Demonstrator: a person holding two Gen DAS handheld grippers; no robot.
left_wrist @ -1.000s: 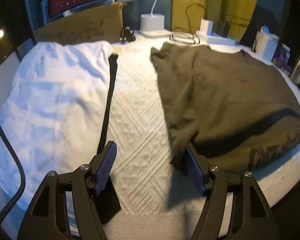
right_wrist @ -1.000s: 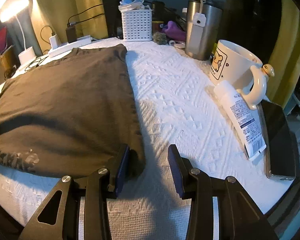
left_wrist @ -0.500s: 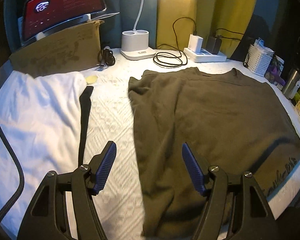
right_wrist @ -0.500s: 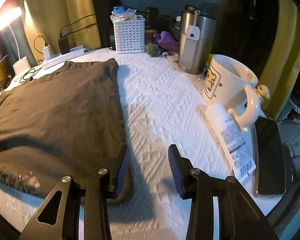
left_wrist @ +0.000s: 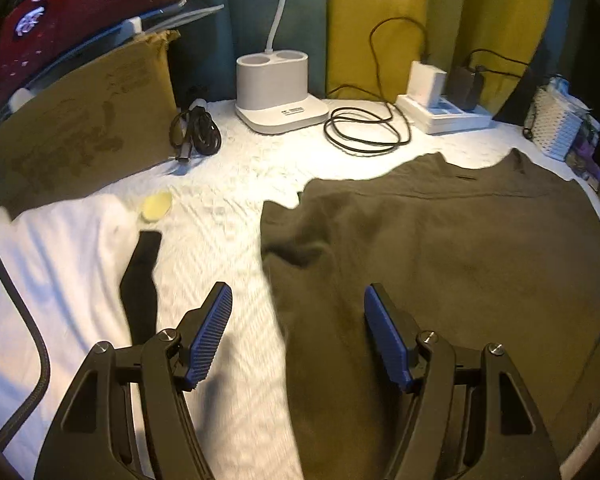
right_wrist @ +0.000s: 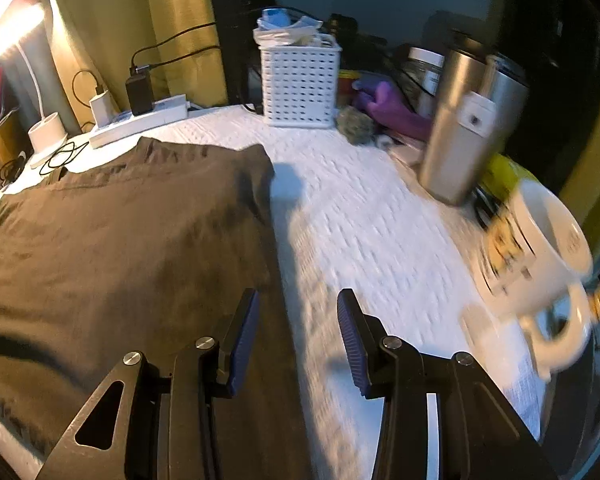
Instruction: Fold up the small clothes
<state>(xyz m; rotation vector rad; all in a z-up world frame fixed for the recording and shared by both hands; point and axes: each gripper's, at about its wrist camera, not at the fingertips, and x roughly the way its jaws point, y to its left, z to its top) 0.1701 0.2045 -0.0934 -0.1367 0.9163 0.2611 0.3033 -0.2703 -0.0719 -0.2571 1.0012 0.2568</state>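
A dark olive-brown T-shirt (left_wrist: 452,264) lies flat on the white textured table cover, collar toward the back. It also shows in the right wrist view (right_wrist: 124,248). My left gripper (left_wrist: 298,324) is open and empty, above the shirt's left edge. My right gripper (right_wrist: 296,328) is open and empty, above the shirt's right edge, its left finger over the cloth. A white garment (left_wrist: 56,280) with a black strip (left_wrist: 140,280) beside it lies at the left.
A lamp base (left_wrist: 278,92), coiled cables (left_wrist: 364,132), a power strip (left_wrist: 440,114) and a cardboard sheet (left_wrist: 76,140) line the back. A white basket (right_wrist: 300,84), steel tumbler (right_wrist: 464,128) and white mug (right_wrist: 540,256) stand at the right.
Both grippers have moved forward along the shirt's side edges, toward its collar end. Both stayed open. The shirt lies as before.
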